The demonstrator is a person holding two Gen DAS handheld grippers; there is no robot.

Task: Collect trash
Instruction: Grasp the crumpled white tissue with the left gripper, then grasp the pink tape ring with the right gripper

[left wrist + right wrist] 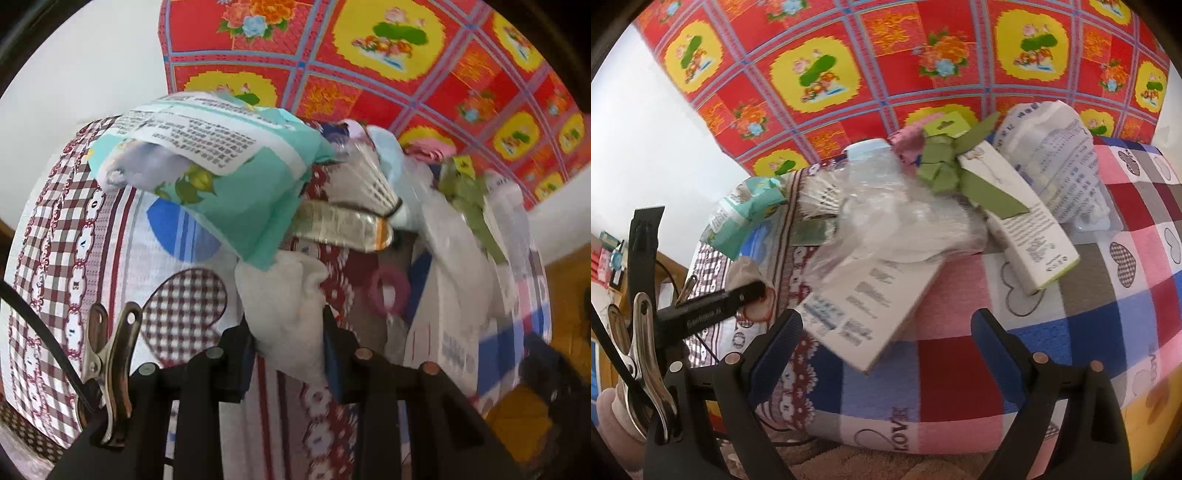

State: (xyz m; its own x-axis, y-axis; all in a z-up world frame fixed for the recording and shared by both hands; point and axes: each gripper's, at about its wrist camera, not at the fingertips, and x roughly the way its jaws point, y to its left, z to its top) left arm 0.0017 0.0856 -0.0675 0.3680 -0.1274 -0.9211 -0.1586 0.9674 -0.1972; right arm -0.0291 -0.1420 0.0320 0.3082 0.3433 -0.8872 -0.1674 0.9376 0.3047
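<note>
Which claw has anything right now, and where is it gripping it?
The left claw is shut on a crumpled white tissue, pinched at its lower end. The right claw is open and holds nothing.

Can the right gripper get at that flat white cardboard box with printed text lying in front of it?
Probably yes. The right gripper is open and empty, and the flat white cardboard box lies between its fingers with nothing covering its near corner.

Both grippers are black plastic with copper-coloured rivets at the joints; the right gripper (pixel 886 332) has blue pads on its fingers (pixel 777 341). A steel spring clip (pixel 110 369) and black cable sit beside the left gripper (pixel 288 350).
</note>
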